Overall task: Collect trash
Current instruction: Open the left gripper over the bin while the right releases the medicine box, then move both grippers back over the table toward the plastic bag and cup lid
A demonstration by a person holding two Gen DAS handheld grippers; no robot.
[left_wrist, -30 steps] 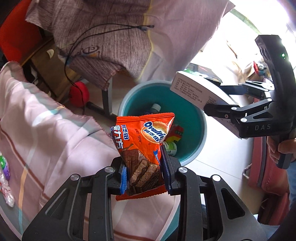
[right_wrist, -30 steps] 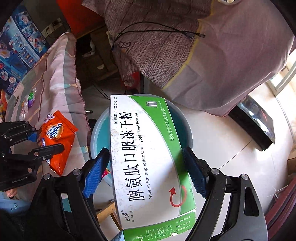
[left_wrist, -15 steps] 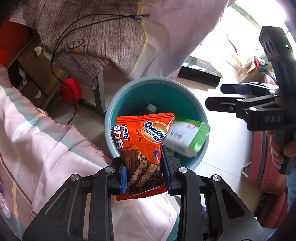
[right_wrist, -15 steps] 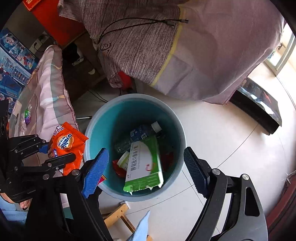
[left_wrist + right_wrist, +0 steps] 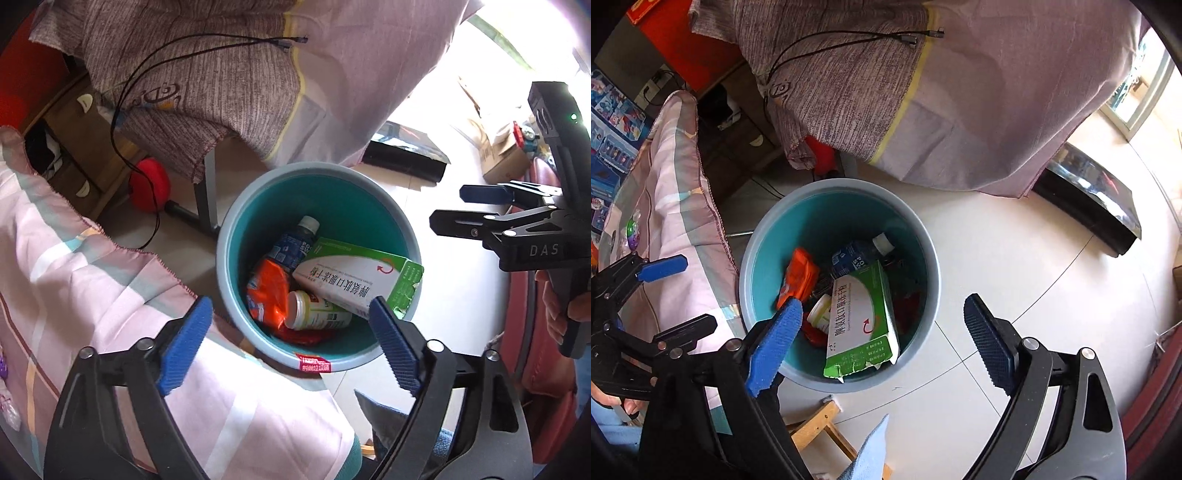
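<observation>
A teal trash bin [image 5: 258,192] [image 5: 764,236] stands on the floor below both grippers. Inside lie an orange snack packet [image 5: 267,291] [image 5: 799,275], a white-and-green medicine box [image 5: 354,280] [image 5: 862,321], a blue-labelled bottle [image 5: 293,245] [image 5: 858,253] and a small white bottle [image 5: 316,314] [image 5: 820,314]. My left gripper [image 5: 290,341] is open and empty above the bin's near rim. My right gripper [image 5: 882,339] is open and empty above the bin; it also shows at the right of the left wrist view [image 5: 465,206].
A pink striped cloth [image 5: 85,295] [image 5: 672,177] covers the surface left of the bin. A purple cloth [image 5: 240,81] [image 5: 923,92] with a black cable hangs behind it. A red object [image 5: 149,184] and a metal leg [image 5: 203,192] sit by the bin. A black board [image 5: 1086,192] lies on the tiled floor.
My right gripper opened and the medicine box fell into the bin. Then my left gripper opened and the orange snack packet fell in beside it.
</observation>
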